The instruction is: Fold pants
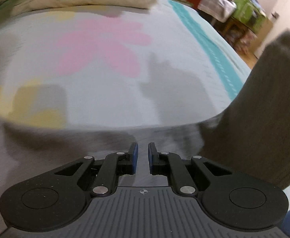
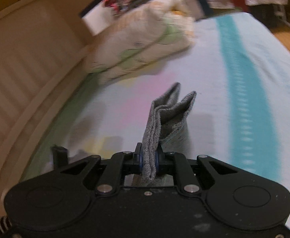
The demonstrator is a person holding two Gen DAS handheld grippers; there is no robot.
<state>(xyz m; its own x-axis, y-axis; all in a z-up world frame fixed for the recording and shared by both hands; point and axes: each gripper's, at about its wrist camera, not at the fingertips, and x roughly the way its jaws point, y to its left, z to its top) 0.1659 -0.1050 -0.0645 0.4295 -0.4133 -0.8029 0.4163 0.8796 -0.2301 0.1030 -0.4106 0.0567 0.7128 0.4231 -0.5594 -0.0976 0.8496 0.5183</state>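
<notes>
Grey knit pants (image 2: 169,117), soft and ribbed at the hem, rise in a doubled fold from the right gripper (image 2: 149,158), whose blue-padded jaws are pinched tight on the cloth; the free hem stands upright and splays into two flaps above the jaws. In the left wrist view the same grey fabric (image 1: 264,109) spreads low across the near edge of the bed and climbs in a broad band up the right side. The left gripper (image 1: 143,156) sits over this near fabric with its blue pads drawn close, a narrow gap between them; motion blur hides whether cloth lies in that gap. Beneath the pants lies a pale bed sheet (image 1: 109,63) printed with pink and yellow patches and a teal stripe (image 1: 214,53) running far along its right side. A folded cream quilt with green print (image 2: 145,45) rests at the far end of the bed, beside a tan wooden headboard (image 2: 25,63) on the left. Cluttered furniture stands beyond, blurred.
</notes>
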